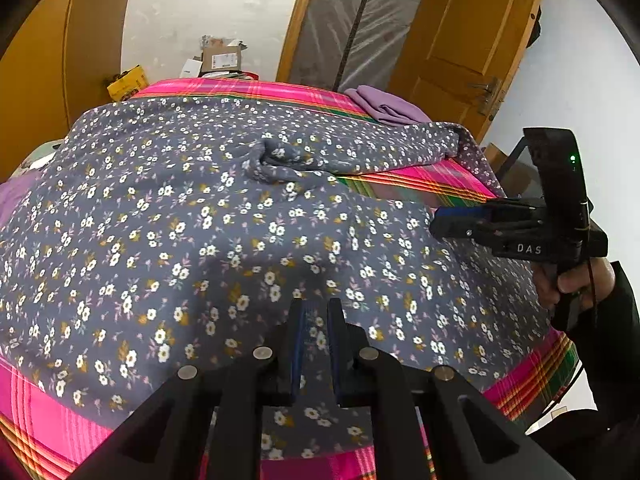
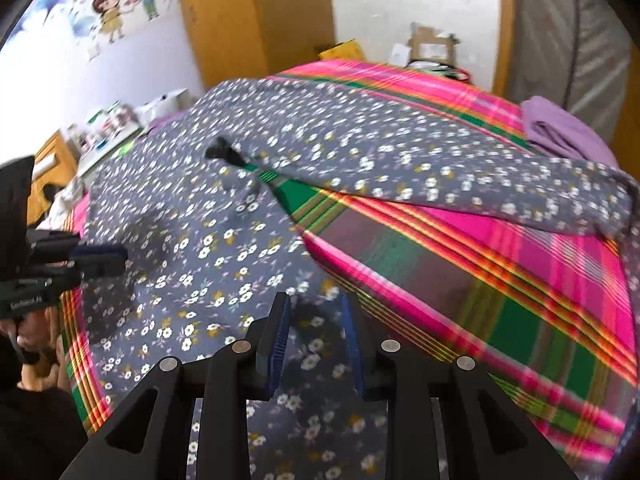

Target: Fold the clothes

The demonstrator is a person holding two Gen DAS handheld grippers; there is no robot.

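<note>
Both tongs over floral garment (image 1: 200, 220): left tongs (image 1: 318, 344) pinching its fabric, right tongs (image 2: 316, 336) spread, empty.

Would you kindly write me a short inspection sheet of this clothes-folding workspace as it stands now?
Surface: bed under a pink and green plaid cover, partly bare on the right.
Job's things: grey floral garment spread flat, one sleeve stretched across the cover; folded purple cloth at the far corner.
Clutter: cardboard boxes beyond the bed.
Grippers: left gripper low over the fabric, jaws narrow, grip unclear; right gripper open, above the garment's edge.
Cables: thin dark cord by the right hand.
Surroundings: wooden door, cartoon wall stickers, shelf of small items.
</note>
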